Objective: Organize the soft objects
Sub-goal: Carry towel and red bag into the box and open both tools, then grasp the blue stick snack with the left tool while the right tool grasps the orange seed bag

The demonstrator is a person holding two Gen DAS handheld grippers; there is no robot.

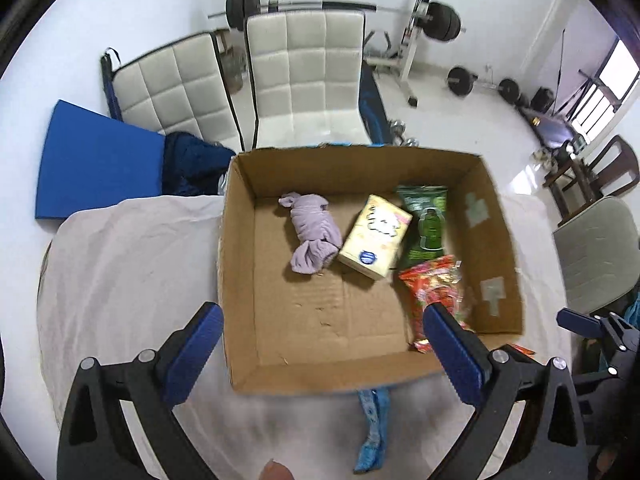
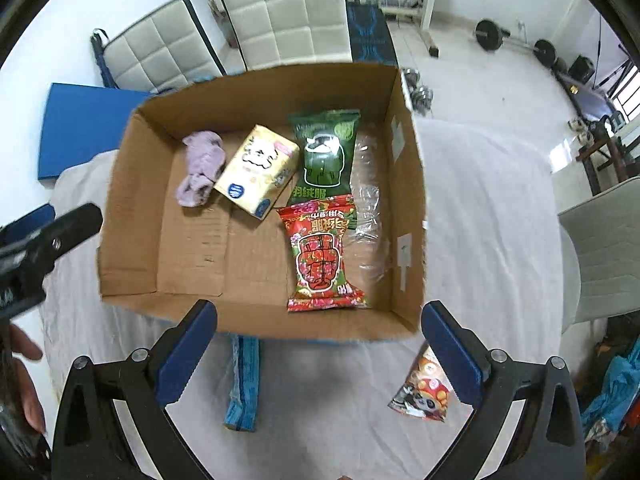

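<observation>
From the left wrist, the left gripper (image 1: 322, 354) hangs with its jaws wide apart and nothing between them, over the near wall of the cardboard box (image 1: 240, 280) on the white-covered desk (image 1: 128, 264). Ahead of the jaws, inside the box, lie a rolled lilac cloth (image 1: 310, 234), a yellow tissue pack (image 1: 376, 236) with a cartoon face and a blue round logo, a green packet (image 1: 426, 224), and a red packet (image 1: 438, 288) partly behind the right jaw. The writing is too blurred to read here. A blue strip (image 1: 372, 428) lies on the desk just below the box.

From the right wrist, the right gripper (image 2: 318, 354) is likewise spread and empty, before the box's near wall. The green and red packets carry Chinese characters, printed upside down on the red one. A clear plastic bag (image 2: 368, 208) lies beside them. Near the right jaw, outside the box, rests a panda-printed packet (image 2: 420, 394).
</observation>
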